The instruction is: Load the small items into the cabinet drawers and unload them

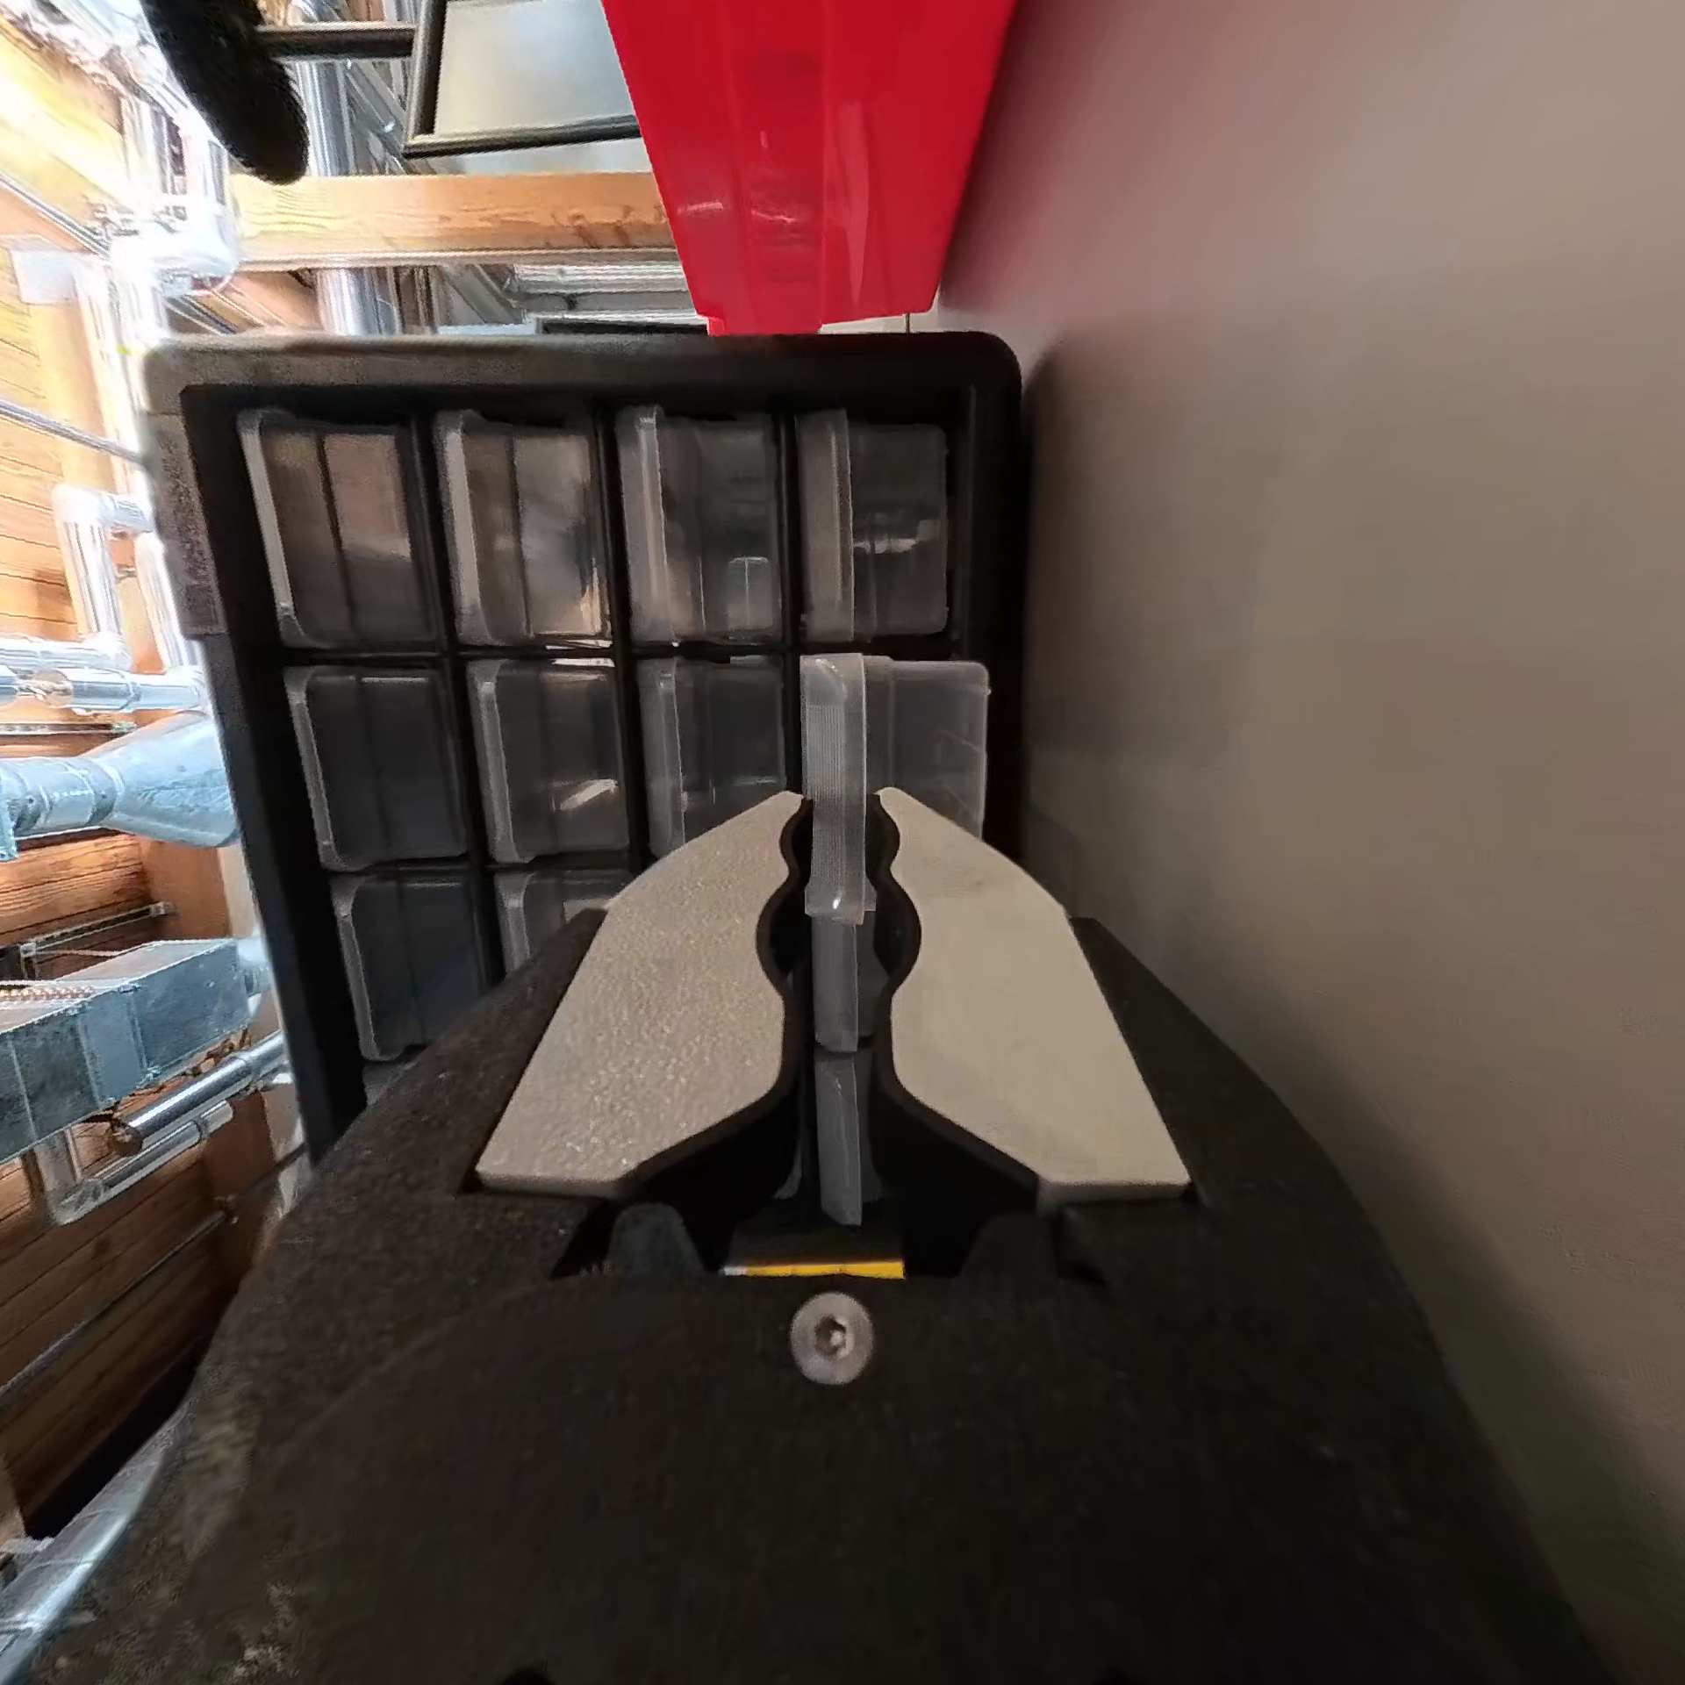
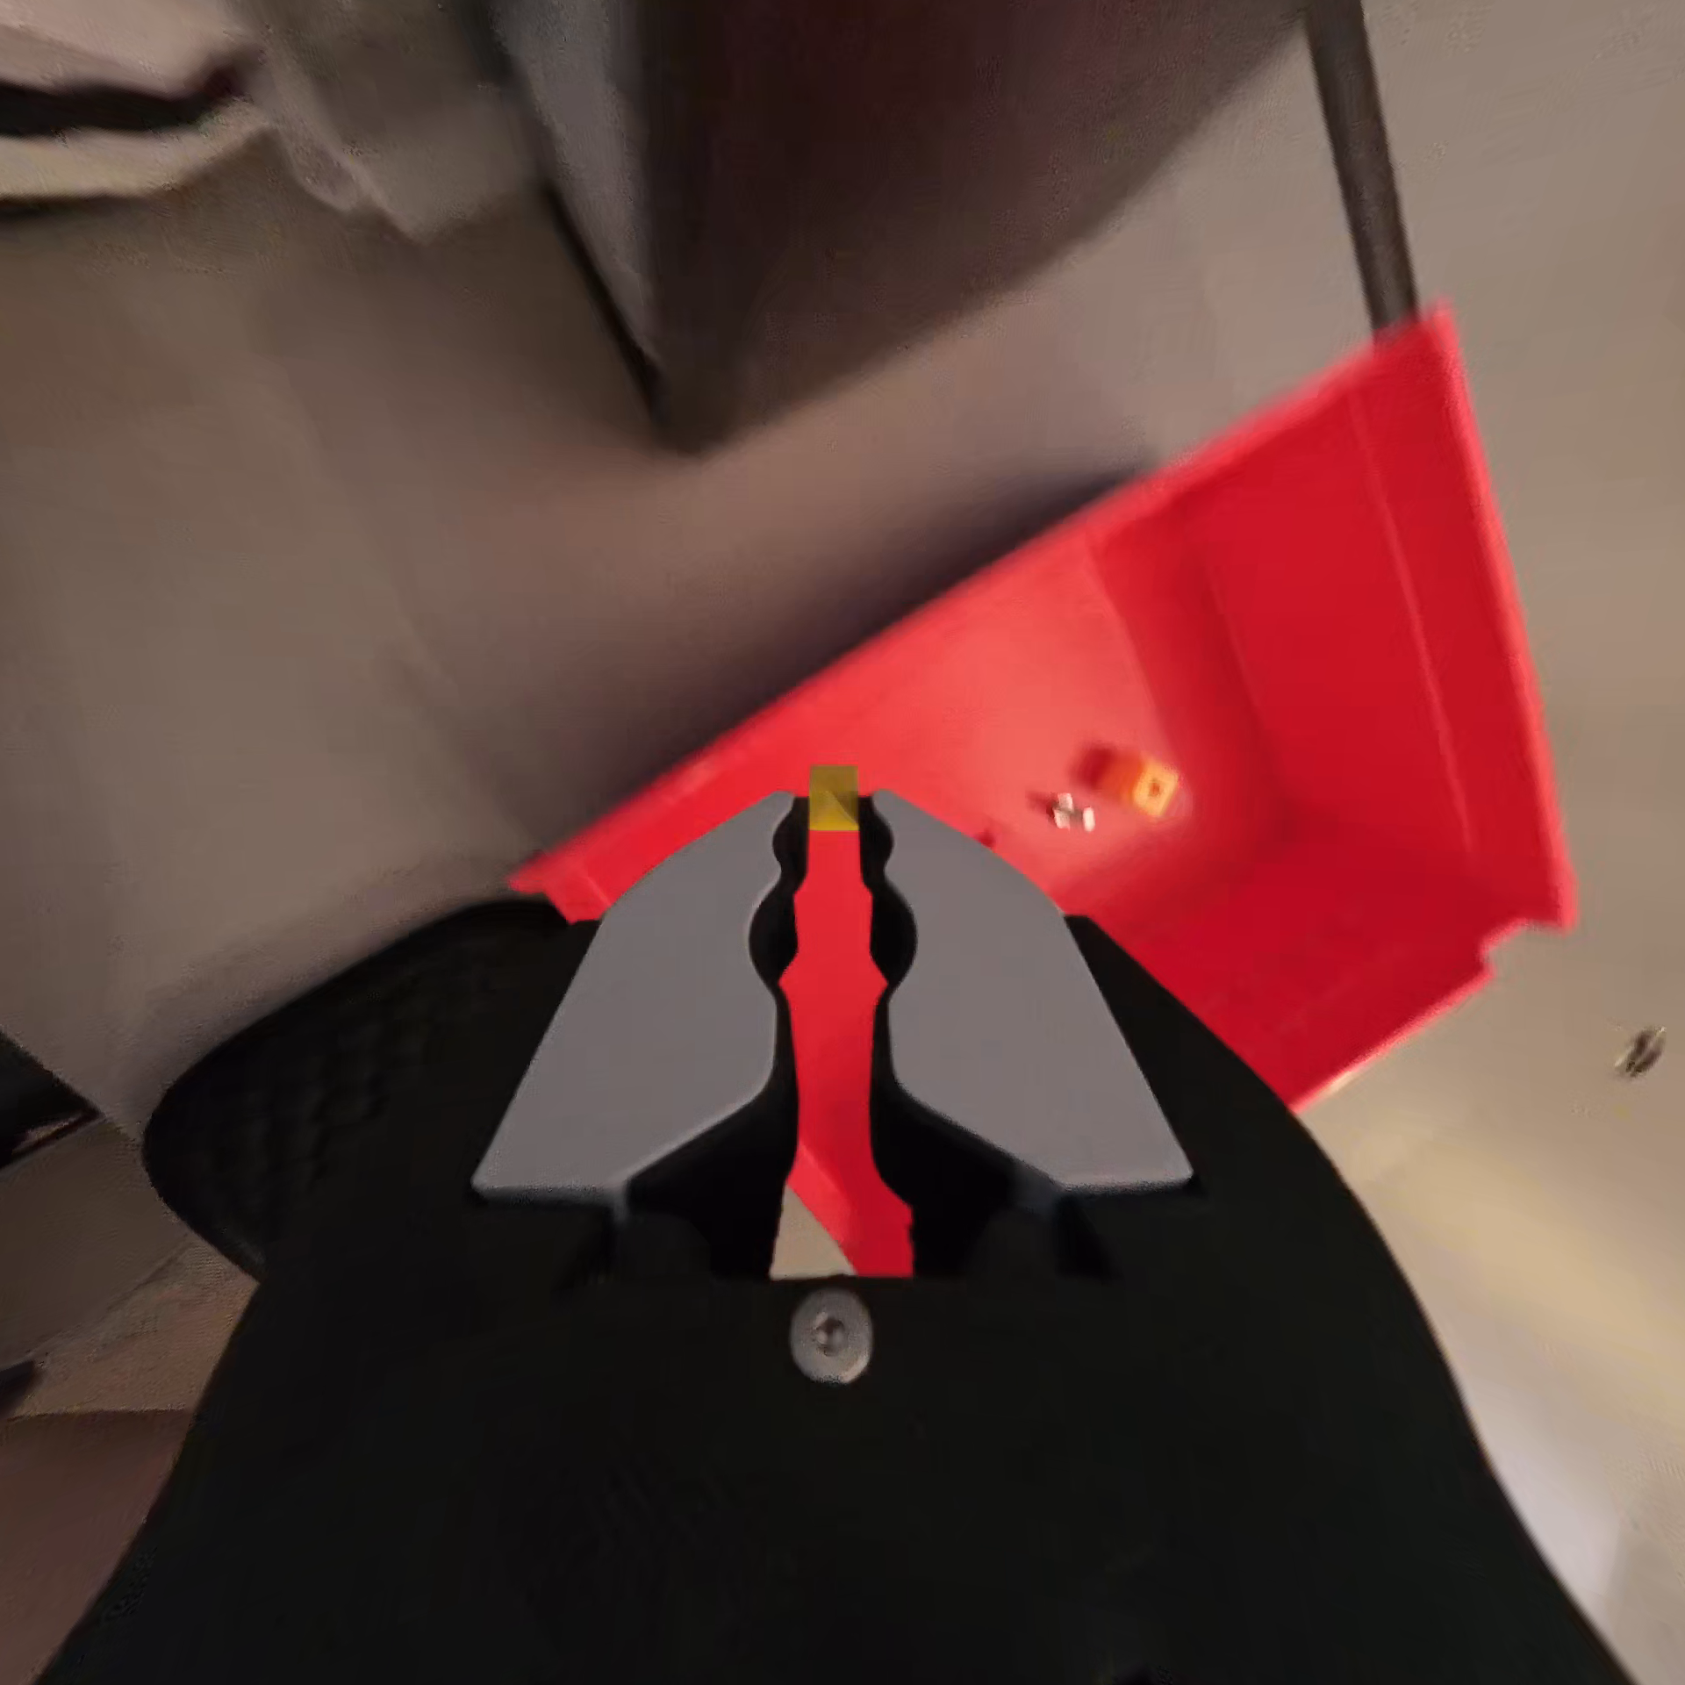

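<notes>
**Left claw on a drawer pull, right claw carrying a yellow piece**

Left wrist view: the picture is rolled sideways, so the black drawer cabinet [image 1: 584,693] stands in the centre and left of the frame with the grey tabletop [image 1: 1368,821] running down the right side. The left gripper [image 1: 841,802] is pinched on the clear handle [image 1: 832,784] of one clear drawer [image 1: 921,739], the one nearest the tabletop in the middle row of the picture. That drawer sticks out a little past its neighbours, toward the camera. Its handle runs straight ahead between the fingertips, in line with the claw, so a pull straight back along the fingers looks like the way to slide it. A red bin [image 1: 802,155] shows at the top centre.

Right wrist view: blurred. The right gripper [image 2: 832,802] is nearly closed on a small yellow piece [image 2: 832,799] at its very tips. Beyond the tips and to the right lies the red bin [image 2: 1185,729], with an orange block [image 2: 1151,790], a red block [image 2: 1099,764] and a small metal fastener [image 2: 1069,811] on its floor. The cabinet is out of this view, so which way the drawer lies from this claw cannot be told.
</notes>
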A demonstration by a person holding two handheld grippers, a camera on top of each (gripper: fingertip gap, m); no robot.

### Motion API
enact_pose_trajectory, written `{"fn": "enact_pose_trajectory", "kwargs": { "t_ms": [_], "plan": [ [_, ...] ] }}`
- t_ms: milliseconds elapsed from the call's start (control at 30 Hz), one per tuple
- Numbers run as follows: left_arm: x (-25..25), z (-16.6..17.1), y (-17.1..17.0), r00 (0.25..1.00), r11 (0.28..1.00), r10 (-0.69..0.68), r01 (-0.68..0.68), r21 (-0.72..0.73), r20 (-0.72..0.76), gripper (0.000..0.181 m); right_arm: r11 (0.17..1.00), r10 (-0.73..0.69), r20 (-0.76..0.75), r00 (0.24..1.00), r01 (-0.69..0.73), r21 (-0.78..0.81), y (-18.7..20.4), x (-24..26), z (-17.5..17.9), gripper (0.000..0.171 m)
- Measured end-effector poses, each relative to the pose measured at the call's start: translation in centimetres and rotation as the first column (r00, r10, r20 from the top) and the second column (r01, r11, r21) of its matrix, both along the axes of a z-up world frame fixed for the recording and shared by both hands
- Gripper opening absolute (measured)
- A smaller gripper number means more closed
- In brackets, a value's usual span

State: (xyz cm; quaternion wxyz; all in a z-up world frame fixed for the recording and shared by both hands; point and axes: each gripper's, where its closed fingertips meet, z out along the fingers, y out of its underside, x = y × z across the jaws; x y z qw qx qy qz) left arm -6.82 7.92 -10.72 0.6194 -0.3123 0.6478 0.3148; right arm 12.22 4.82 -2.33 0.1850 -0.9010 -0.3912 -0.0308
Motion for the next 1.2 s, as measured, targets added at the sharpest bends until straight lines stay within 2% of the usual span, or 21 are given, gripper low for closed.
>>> {"fn": "enact_pose_trajectory", "kwargs": {
  "t_ms": [167,467,933,1033,1200],
  "plan": [
    [0.5,-0.1,1.3,1.000,1.000,0.007,-0.007,0.018,-0.015,0.011,0.971,-0.201,0.020,0.979,0.202,-0.130,-0.2,6.5,-5.1,0.012],
    [1.1,-0.1,3.9,0.999,0.999,0.051,-0.051,0.016,-0.017,0.011,0.912,-0.297,0.107,0.949,0.315,-0.264,-0.3,10.1,-11.6,0.012],
    [1.7,-0.1,5.1,0.998,0.998,0.063,-0.063,0.019,-0.004,0.011,0.904,-0.284,0.088,0.955,0.298,-0.308,-0.4,9.5,-13.4,0.012],
    [1.9,-0.1,4.3,0.999,0.999,0.030,-0.030,0.014,0.019,0.024,0.911,-0.277,0.092,0.956,0.292,-0.291,-0.3,9.6,-13.4,0.024],
    [2.6,-0.1,1.5,0.999,0.998,-0.051,0.052,-0.023,0.015,0.019,0.950,-0.276,-0.049,0.960,0.265,-0.163,0.8,8.8,-11.0,0.024]
  ]
}}
